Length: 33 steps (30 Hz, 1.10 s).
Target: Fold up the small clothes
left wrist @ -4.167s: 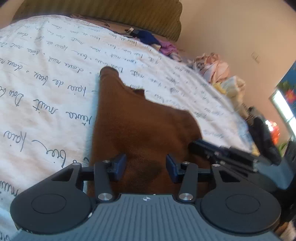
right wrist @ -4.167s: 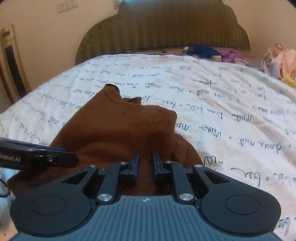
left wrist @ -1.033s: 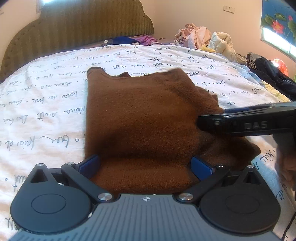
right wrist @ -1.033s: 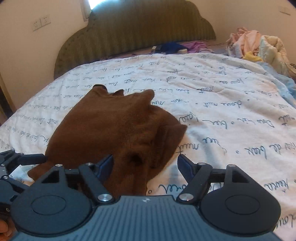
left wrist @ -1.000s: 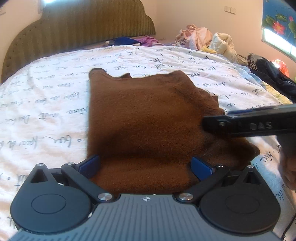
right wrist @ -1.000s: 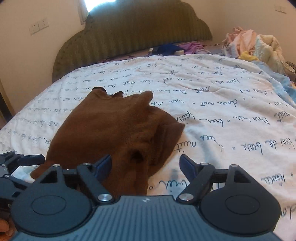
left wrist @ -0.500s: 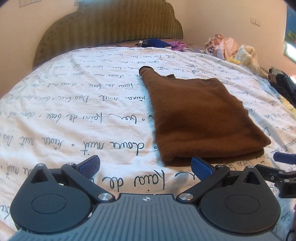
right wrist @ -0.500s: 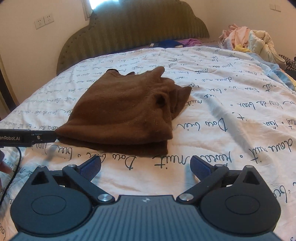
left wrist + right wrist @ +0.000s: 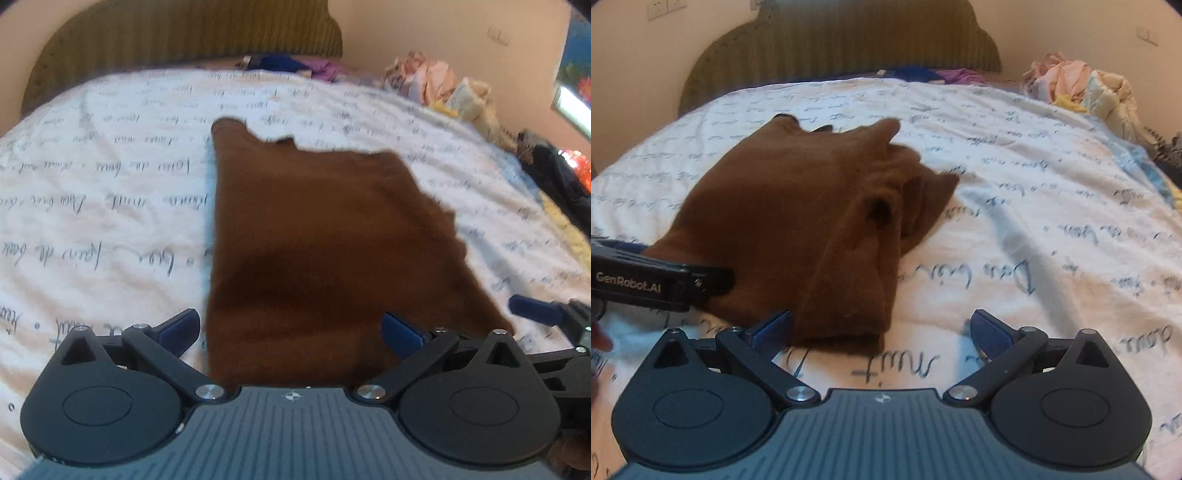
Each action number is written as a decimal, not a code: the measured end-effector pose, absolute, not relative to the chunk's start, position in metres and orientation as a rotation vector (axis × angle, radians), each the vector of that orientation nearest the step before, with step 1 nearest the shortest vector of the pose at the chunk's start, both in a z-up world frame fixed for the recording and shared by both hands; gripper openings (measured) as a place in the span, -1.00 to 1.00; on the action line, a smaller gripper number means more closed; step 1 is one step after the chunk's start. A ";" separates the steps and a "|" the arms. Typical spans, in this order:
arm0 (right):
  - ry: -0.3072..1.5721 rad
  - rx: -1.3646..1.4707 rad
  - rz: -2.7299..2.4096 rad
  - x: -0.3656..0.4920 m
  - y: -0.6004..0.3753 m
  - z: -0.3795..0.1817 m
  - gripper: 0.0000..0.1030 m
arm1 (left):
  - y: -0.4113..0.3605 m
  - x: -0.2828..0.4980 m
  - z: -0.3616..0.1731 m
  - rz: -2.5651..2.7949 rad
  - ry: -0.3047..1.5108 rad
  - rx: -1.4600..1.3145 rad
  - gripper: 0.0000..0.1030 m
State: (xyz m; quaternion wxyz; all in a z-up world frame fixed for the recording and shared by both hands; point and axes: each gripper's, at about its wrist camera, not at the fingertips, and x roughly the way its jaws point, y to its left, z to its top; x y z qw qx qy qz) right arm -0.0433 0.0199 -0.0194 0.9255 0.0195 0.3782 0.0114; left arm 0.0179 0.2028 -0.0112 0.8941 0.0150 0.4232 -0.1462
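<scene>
A folded brown garment [image 9: 325, 240] lies on the white bedspread [image 9: 92, 206] printed with handwriting. My left gripper [image 9: 291, 332] is open, its near edge of the garment lying between the wide-spread blue pads. In the right wrist view the same brown garment [image 9: 798, 229] shows a bunched, layered right side. My right gripper [image 9: 881, 330] is open at the garment's near right corner, its left pad against the cloth and its right pad over bare sheet. The left gripper's arm [image 9: 661, 282] crosses the garment's left edge in that view.
A green padded headboard [image 9: 842, 48] stands at the far end. Blue and purple clothes [image 9: 931, 75] lie by it. A heap of pink and cream clothes [image 9: 1082, 88] sits at the right edge of the bed, with dark clothing [image 9: 561, 181] beyond.
Both grippers have moved back in toward the garment's near edge after pulling away half a second ago. Both remain open; earlier the right was shut on the cloth.
</scene>
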 end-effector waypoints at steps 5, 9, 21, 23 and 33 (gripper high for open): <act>0.721 0.023 0.034 -0.062 0.013 -0.002 1.00 | 0.225 0.002 -0.013 -0.272 0.832 0.062 1.00; 0.570 0.123 0.053 -0.059 -0.007 0.019 1.00 | 0.248 -0.003 0.014 -0.216 0.783 -0.006 0.96; 0.743 -0.006 0.312 -0.032 0.019 -0.019 0.74 | 0.191 0.054 -0.003 -0.329 0.854 -0.039 0.99; 0.730 -0.044 0.262 -0.042 0.020 -0.015 0.76 | 0.198 0.048 -0.016 -0.345 0.824 -0.015 1.00; 0.777 0.050 0.063 -0.059 0.027 -0.012 1.00 | 0.257 -0.006 0.002 -0.274 0.841 -0.066 1.00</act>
